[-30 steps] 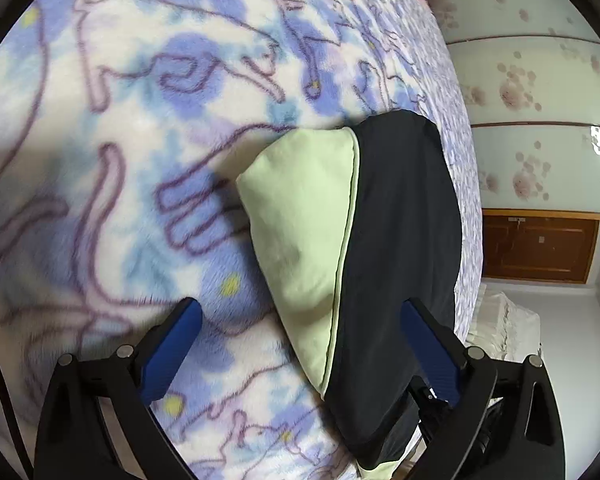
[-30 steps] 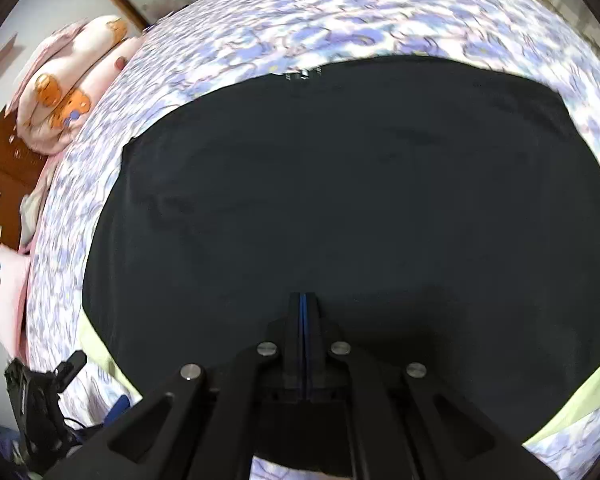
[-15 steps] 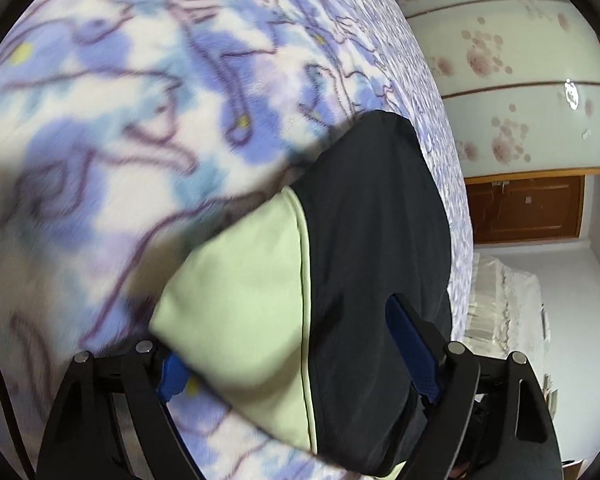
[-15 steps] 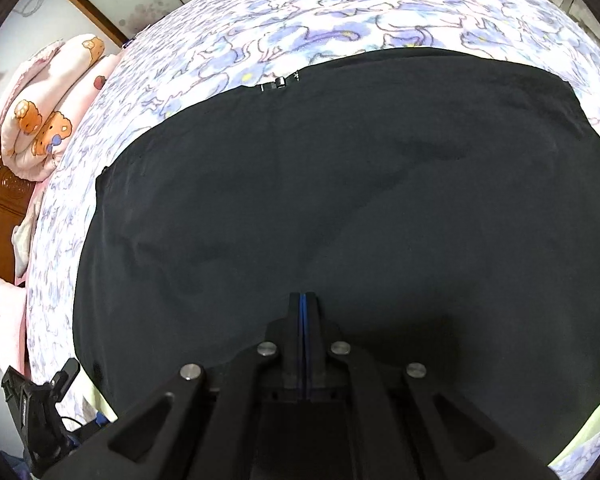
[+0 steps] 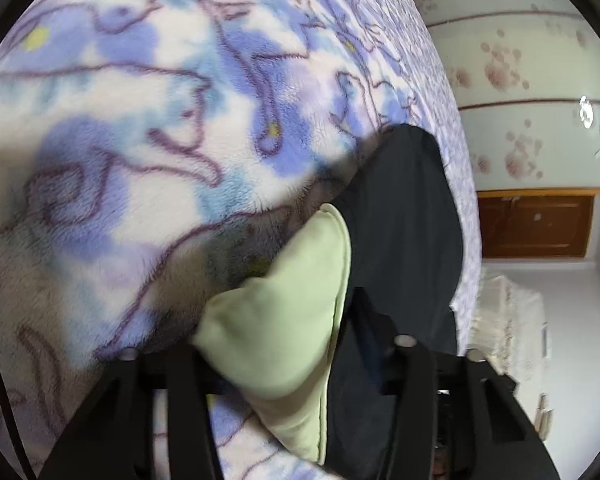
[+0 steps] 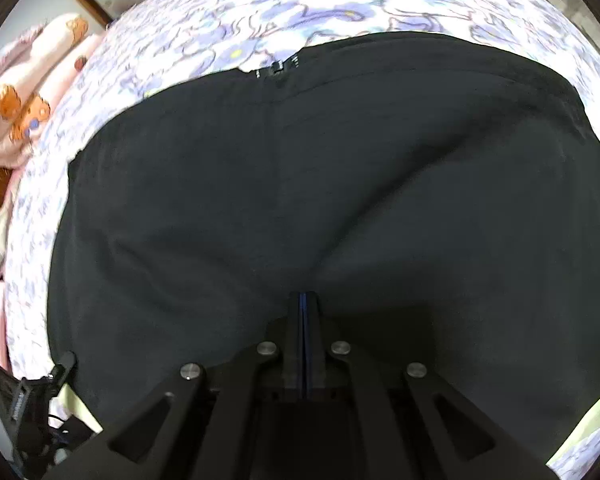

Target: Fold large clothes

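A large black garment (image 6: pixel 340 180) with pale green lining lies spread on a bed; a small zip pull (image 6: pixel 276 68) marks its far edge. In the left wrist view its black side (image 5: pixel 404 220) runs off to the right. The green corner (image 5: pixel 284 304) is bunched up between the jaws of my left gripper (image 5: pixel 276 332), which are closing and squeezing it from both sides. My right gripper (image 6: pixel 305 298) is shut and points steeply down, its tips on the black cloth where creases meet. Whether any cloth is pinched there I cannot tell. The left gripper (image 6: pixel 28 400) also shows at the garment's near left corner.
The bed wears a fleecy blue and purple patterned blanket (image 5: pixel 140 120). A rolled pink quilt with bear prints (image 6: pixel 24 100) lies at the bed's far left. Beyond the bed's edge are pale panels with paw prints (image 5: pixel 520 60), a brown wooden cabinet (image 5: pixel 536 224) and a white lacy cloth (image 5: pixel 508 320).
My left gripper slid forward over the green corner and its jaws came together, bunching the fabric. The right gripper stayed shut and sank a little towards the black cloth.
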{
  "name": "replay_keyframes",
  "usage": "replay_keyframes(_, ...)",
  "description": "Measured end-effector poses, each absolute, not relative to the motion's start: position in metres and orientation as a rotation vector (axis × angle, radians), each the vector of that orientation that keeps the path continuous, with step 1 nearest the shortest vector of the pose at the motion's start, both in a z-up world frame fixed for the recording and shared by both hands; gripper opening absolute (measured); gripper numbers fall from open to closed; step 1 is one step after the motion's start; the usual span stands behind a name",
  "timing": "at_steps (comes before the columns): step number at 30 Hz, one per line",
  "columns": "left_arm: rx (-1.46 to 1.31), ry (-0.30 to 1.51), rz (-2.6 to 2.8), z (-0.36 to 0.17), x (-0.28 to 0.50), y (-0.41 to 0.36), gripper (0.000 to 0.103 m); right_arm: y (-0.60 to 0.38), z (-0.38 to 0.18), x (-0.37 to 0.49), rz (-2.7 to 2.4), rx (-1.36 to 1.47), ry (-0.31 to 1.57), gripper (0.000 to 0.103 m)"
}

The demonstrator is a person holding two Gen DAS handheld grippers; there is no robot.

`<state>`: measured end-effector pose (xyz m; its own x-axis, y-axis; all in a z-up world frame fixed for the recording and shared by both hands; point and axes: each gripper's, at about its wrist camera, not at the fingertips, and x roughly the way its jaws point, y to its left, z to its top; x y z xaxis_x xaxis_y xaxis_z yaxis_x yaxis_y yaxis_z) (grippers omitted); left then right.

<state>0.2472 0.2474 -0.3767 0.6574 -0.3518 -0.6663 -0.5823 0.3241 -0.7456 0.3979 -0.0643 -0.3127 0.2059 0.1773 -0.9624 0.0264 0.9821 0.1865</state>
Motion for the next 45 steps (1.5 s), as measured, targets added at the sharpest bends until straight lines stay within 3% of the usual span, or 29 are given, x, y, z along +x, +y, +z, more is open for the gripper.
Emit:
replay_keyframes(2,-1.309,0.891,0.155,-0.375,0.247,0.248,0.027,-0.063,-0.314,0.398,0.112,0.171,1.362,0.0)
replay_keyframes(5,-1.287,0.891,0.149,-0.367,0.251,0.244,0.022,-0.06,-0.315,0.397,0.126,0.148,1.359,0.0)
replay_keyframes(15,-1.235,0.877,0.163,-0.344,0.26,0.24,0.015,-0.063,-0.315,0.396,0.136,0.197,1.353,0.0)
replay_keyframes(25,-1.013,0.793,-0.068,-0.27,0.279,0.204,0.012,-0.087,-0.315,0.394,0.167,0.236,1.345,0.0)
replay_keyframes(37,-0.742,0.688,-0.323,-0.161,0.297,0.075,0.012,-0.135,-0.323,0.408,0.359,0.447,1.407,0.0)
replay_keyframes(45,-0.608,0.75,-0.43,-0.144,0.302,-0.036,0.012,-0.184,-0.315,0.418,0.457,0.512,1.419,0.0)
